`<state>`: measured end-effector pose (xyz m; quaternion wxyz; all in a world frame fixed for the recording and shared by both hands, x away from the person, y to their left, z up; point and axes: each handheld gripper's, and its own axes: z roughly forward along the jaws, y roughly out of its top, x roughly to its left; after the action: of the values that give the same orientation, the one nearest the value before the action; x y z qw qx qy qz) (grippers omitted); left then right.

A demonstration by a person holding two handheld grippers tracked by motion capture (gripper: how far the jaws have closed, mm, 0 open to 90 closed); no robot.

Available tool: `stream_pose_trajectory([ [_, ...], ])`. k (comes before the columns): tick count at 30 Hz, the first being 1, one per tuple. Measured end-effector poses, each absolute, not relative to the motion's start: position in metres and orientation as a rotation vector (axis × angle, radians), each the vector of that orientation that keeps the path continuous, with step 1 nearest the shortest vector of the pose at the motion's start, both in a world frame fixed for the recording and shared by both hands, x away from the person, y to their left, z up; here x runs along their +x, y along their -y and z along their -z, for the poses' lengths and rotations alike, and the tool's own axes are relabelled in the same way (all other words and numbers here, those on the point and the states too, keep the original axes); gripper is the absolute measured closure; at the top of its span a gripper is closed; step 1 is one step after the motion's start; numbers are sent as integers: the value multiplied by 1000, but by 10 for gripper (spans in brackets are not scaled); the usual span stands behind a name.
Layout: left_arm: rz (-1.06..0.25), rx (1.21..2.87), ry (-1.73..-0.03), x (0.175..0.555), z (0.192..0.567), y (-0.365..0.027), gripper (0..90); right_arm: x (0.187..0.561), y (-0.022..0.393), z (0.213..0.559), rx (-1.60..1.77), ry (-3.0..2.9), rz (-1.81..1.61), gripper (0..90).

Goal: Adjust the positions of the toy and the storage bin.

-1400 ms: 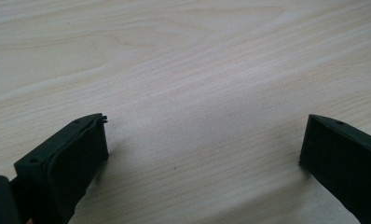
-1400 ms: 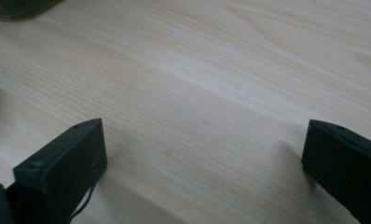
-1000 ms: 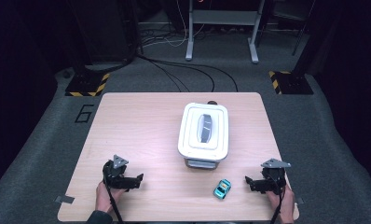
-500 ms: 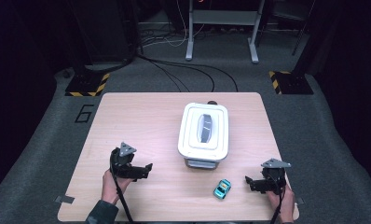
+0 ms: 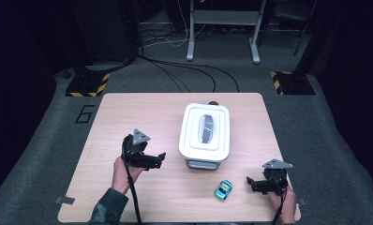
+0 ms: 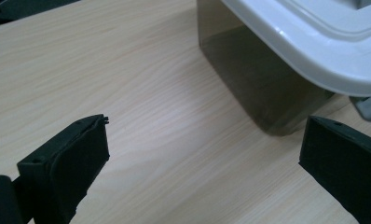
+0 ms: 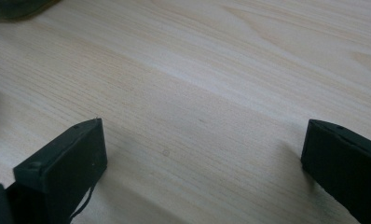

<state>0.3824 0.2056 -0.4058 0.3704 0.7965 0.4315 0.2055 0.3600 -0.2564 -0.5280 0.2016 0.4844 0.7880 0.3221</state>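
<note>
**Left tool near the box, both tools spread**

The box (image 5: 204, 136) is the landmark: a white-lidded container with a dark translucent body, standing upright on the counter (image 5: 128, 112), a little right of the counter's middle.

From the high view, the left tool (image 5: 159, 159) sits just left of the box's near-left corner, close to it but apart, its tips aimed toward the box. The left hand (image 5: 123, 172) holds it from below and left. A small blue toy car (image 5: 223, 189) lies on the counter in front of the box, just right of its near edge. The right tool (image 5: 251, 183) rests further right of the car, well apart from the box, tips pointing toward the car without touching it. A grey clasp or tab juts from the box's near side.

The left gripper view adds what the high view cannot: the left tool's (image 6: 202, 163) jaws stand wide apart with nothing between them but bare wood, and the box's (image 6: 267, 79) dark wall and the overhanging white lid rim rise ahead and to the right, short of the jaws. A bit of the grey clasp peeks past the right jaw.

The right gripper view shows the right tool (image 7: 202, 158) likewise spread wide over bare counter grain, gripping nothing. The car falls outside that view; a dark sliver at its top left corner is too small to identify.
</note>
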Motion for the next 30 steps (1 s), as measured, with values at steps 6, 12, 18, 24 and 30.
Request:
stream_pose_trajectory([
  [6, -546, 2070, -1060, 392, 394, -185, 10, 360, 256, 528, 1358, -2199, -900, 0],
  [12, -567, 2084, -1031, 401, 387, -163, 15, 360, 256, 528, 1357, -2199, -900, 0],
  [18, -556, 2109, -1017, 414, 389, -139, 27, 360, 256, 528, 1353, -2200, -900, 0],
  [24, -534, 2137, -1012, 421, 392, -127, 31, 360, 256, 528, 1357, -2199, -900, 0],
  [30, -547, 2146, -1023, 422, 400, -125, 39, 360, 256, 528, 1357, -2200, -900, 0],
])
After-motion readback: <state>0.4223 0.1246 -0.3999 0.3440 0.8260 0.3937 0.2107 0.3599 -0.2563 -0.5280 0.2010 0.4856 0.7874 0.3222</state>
